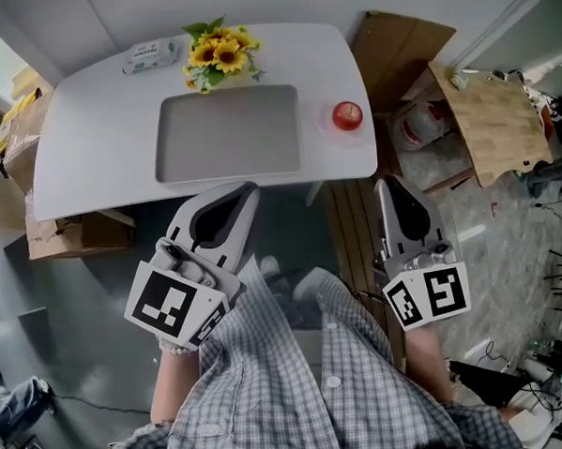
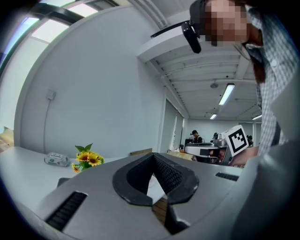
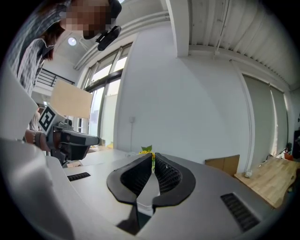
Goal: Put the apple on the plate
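Observation:
In the head view a red apple sits on a small pale plate at the right end of the white table. Both grippers are held low in front of the table's near edge, apart from the apple. My left gripper points toward the table's middle, its jaws shut and empty. Below the apple, my right gripper is also shut with nothing between its pads. Neither gripper view shows the apple.
A grey rectangular tray lies mid-table. Sunflowers and a pack of wipes stand at the far edge. Cardboard boxes sit left of the table, a folded carton and wooden board to the right.

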{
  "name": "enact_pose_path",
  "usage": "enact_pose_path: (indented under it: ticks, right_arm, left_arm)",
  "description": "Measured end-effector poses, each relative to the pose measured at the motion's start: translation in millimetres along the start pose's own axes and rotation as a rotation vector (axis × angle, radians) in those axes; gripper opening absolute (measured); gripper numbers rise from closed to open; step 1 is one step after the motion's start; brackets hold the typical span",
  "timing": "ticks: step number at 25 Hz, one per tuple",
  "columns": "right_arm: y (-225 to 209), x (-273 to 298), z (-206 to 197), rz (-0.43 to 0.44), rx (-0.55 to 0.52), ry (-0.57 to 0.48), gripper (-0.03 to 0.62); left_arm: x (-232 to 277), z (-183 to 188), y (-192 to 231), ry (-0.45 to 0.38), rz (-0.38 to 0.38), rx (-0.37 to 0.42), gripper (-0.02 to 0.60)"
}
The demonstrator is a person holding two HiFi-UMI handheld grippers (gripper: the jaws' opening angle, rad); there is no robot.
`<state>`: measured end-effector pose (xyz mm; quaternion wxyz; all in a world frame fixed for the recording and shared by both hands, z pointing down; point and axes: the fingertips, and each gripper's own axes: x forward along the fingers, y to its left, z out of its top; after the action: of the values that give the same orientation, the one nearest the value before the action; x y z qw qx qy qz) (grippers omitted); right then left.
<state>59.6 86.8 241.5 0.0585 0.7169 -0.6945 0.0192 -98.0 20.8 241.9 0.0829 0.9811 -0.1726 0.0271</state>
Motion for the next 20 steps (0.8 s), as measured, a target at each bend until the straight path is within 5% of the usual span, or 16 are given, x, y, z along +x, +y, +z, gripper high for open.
enact_pose_path:
  ticks: [13,20]
  right_arm:
    - [-11.7,33.9,-12.3,-0.028,-0.012,0.052,0.032]
    - [-37.9,61.7,-12.1,-0.009,0.128,0.03,0.032]
  left_arm:
    - [14.4,-12.3,35.1,0.029,0.005,-0.041,0.009]
    - [38.7,-13.3,49.6,0.037,0.057,-0.051,0.009]
